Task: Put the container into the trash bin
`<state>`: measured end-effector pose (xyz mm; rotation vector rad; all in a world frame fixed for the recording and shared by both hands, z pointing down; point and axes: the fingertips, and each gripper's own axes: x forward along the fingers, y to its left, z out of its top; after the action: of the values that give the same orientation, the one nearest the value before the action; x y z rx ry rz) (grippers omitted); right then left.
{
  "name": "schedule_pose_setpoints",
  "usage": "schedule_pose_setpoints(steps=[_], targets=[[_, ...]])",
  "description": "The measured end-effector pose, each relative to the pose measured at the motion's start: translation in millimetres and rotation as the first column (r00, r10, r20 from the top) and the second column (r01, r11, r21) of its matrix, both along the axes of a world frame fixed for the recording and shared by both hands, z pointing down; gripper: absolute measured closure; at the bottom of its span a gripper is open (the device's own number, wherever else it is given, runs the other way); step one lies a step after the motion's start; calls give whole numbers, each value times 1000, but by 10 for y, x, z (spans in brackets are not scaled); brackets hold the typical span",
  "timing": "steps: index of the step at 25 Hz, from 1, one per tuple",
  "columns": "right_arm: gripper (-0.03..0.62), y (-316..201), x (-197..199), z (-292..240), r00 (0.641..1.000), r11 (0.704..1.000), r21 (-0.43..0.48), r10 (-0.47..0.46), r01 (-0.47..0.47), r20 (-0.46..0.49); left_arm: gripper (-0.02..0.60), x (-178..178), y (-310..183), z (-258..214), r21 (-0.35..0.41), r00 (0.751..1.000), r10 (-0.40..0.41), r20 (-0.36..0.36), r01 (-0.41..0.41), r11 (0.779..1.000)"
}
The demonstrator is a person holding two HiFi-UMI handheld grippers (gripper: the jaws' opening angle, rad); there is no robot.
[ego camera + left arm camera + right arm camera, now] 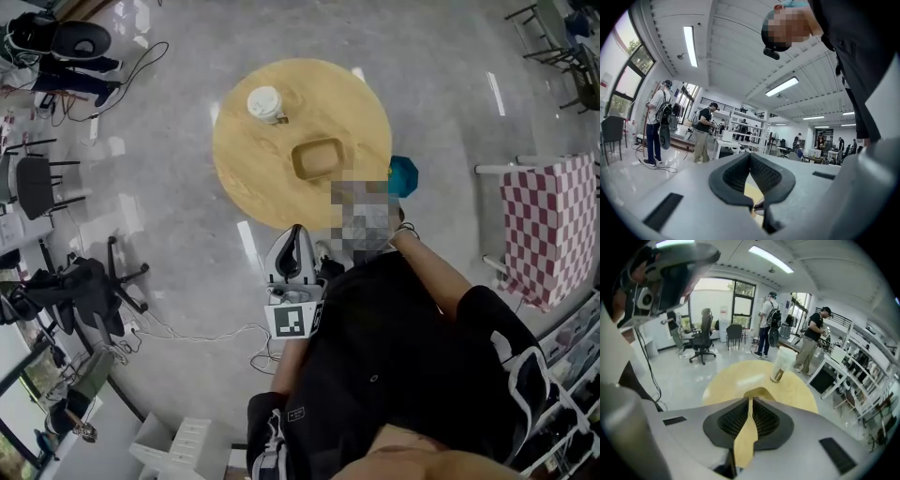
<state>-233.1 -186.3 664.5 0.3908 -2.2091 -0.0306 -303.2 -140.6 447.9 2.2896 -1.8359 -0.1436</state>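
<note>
Right gripper (750, 400): jaws together, nothing held; not made out in head view. Left gripper (296, 234): jaws together, empty, just off near edge of round table (248, 183). Brown paper container (317, 157) sits mid-table, clear all round. Lidded cup (265, 103) near far-left edge, well apart. Teal object (405, 175) at right edge, partly covered, unidentifiable.

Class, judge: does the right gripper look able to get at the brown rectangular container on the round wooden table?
Probably yes. The brown rectangular container lies just ahead of the right gripper on the round wooden table; the white lidded cup stands aside. Its shut jaws must open first.
</note>
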Motion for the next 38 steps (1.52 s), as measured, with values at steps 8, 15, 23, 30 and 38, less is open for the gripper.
schedule_pose_setpoints(steps=[8,15,23,30,38], targets=[[563,-150,82,897,920,968,-47,-250,248,-300,572,-47,-284,127,-37,1000,-11,-5,11,999],[526,-212,81,1295,888,949,-95,-314,299,-337,572,-108,-384,218,-65,999,-44,-7,43,997],[502,-280,46,1576,859,939,-92,-341,331,-382,572,-180,-385,257,-90,997,-82,-11,80,993],[516,-273,45,1732,842,936,-92,-346,340,-413,572,-227,-257,269,-95,994,-108,-10,107,990],[556,-216,9,1582,877,957,-55,-282,283,-388,572,-242,-31,163,-66,994,-112,-8,112,992]])
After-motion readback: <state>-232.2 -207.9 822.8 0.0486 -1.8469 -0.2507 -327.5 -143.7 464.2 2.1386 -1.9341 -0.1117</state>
